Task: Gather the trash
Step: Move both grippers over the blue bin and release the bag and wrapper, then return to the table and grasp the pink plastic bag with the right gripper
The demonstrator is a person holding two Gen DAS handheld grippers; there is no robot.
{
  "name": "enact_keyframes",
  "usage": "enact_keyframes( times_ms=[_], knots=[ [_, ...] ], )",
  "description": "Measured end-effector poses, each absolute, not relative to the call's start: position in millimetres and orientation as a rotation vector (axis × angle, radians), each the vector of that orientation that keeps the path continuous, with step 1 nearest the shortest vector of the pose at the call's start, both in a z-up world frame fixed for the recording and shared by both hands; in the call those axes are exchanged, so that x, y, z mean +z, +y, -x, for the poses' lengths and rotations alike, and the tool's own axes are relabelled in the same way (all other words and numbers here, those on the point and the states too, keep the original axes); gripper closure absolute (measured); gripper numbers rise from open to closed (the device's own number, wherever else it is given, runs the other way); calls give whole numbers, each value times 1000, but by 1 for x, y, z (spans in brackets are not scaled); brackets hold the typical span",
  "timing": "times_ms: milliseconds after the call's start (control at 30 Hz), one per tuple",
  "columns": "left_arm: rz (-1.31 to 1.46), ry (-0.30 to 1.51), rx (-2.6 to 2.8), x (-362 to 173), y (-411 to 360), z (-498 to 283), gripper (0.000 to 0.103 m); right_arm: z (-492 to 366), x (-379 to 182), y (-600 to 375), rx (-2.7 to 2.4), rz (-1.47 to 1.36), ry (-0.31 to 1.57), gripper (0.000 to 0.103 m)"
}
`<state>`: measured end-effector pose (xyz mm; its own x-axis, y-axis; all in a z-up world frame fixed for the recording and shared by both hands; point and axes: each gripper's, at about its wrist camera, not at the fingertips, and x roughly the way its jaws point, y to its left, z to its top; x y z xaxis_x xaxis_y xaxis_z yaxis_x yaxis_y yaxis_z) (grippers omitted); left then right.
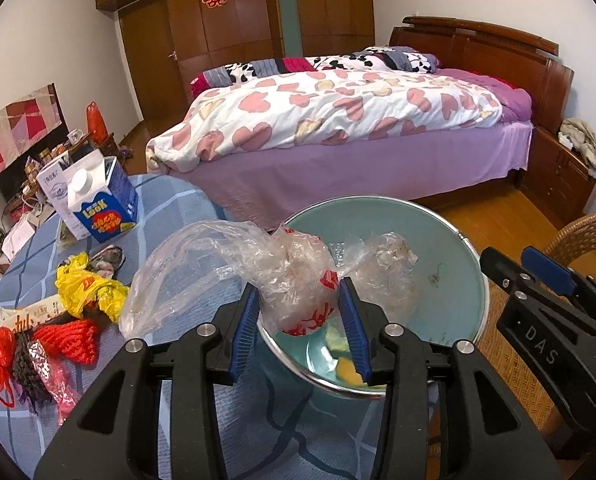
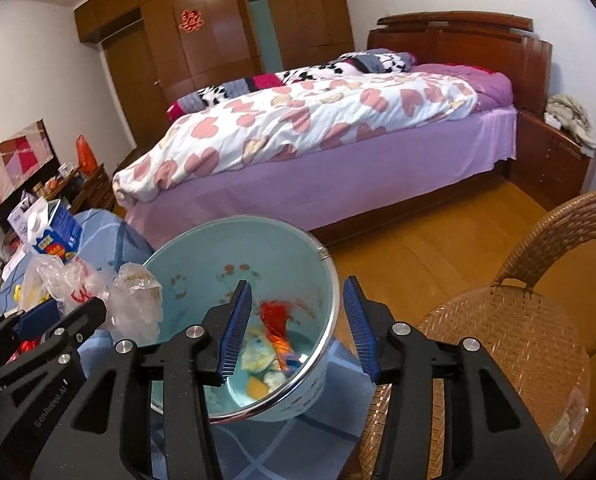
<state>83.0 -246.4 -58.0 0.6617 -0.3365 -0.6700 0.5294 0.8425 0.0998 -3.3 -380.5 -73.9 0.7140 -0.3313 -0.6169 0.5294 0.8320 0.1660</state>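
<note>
My left gripper (image 1: 300, 300) is shut on a crumpled clear plastic bag with red print (image 1: 298, 276), held over the near rim of a teal basin (image 1: 438, 240). The bag's loose tail (image 1: 170, 272) trails left over the table. A second clear bag (image 1: 382, 268) lies in the basin. My right gripper (image 2: 298, 300) is open above the basin (image 2: 202, 256). A blurred red wrapper (image 2: 276, 320) is below it, among pale scraps (image 2: 258, 356) on the bottom. On the table lie a yellow bag (image 1: 86, 288), red netting (image 1: 70, 340) and a snack wrapper (image 1: 30, 314).
A blue and white carton (image 1: 102, 204) stands on the blue checked tablecloth (image 1: 178, 208). A wicker chair (image 2: 518, 340) is right of the basin. Beyond it are the wood floor (image 2: 438, 232), a bed (image 2: 338, 140) and wardrobes (image 2: 218, 20).
</note>
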Motion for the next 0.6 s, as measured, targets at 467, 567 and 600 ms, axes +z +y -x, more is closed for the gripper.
enact_keyframes(
  times_ms=[467, 567, 600],
  knots=[
    [-271, 634, -467, -38, -228, -73, 19, 19, -60, -382, -528, -375, 523, 33],
    [-263, 637, -442, -35, -215, -73, 16, 18, -57, -374, -504, -358, 519, 28],
    [-259, 636, -432, -34, -210, -72, 16, 17, -56, -371, -492, -354, 521, 26]
  ],
)
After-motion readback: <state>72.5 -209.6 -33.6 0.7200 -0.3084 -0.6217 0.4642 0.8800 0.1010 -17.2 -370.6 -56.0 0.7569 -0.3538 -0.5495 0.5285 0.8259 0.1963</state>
